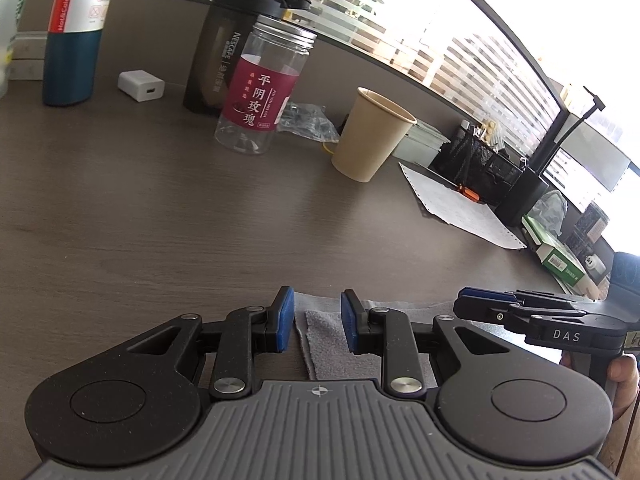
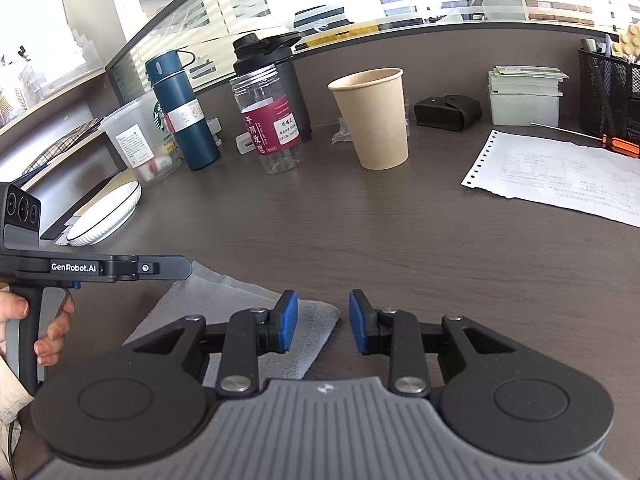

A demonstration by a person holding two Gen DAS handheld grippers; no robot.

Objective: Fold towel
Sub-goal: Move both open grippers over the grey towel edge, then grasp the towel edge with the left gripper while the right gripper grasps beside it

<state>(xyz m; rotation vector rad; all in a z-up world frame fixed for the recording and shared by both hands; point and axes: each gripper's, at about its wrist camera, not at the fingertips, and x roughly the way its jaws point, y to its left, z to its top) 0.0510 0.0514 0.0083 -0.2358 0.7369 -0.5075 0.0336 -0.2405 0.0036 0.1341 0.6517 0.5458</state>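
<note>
A small grey towel (image 1: 336, 340) lies flat on the dark wood desk, close under both grippers. In the left wrist view my left gripper (image 1: 317, 320) is open, its blue pads (image 1: 285, 320) straddling the towel's near-left part. The right gripper (image 1: 520, 312) shows at the right edge, over the towel's right side. In the right wrist view the towel (image 2: 224, 304) appears folded, with its right corner under my open right gripper (image 2: 323, 322). The left gripper (image 2: 120, 268) reaches in from the left above the towel's far-left edge.
Along the back of the desk stand a paper cup (image 2: 374, 118), a clear jar with a red label (image 2: 272, 124), a dark shaker bottle (image 1: 236, 36), a teal flask (image 2: 180, 114) and a Starbucks cup (image 2: 138, 140). A printed sheet (image 2: 560, 172), a mesh organiser (image 2: 608, 88) and a white dish (image 2: 106, 214) lie at the sides.
</note>
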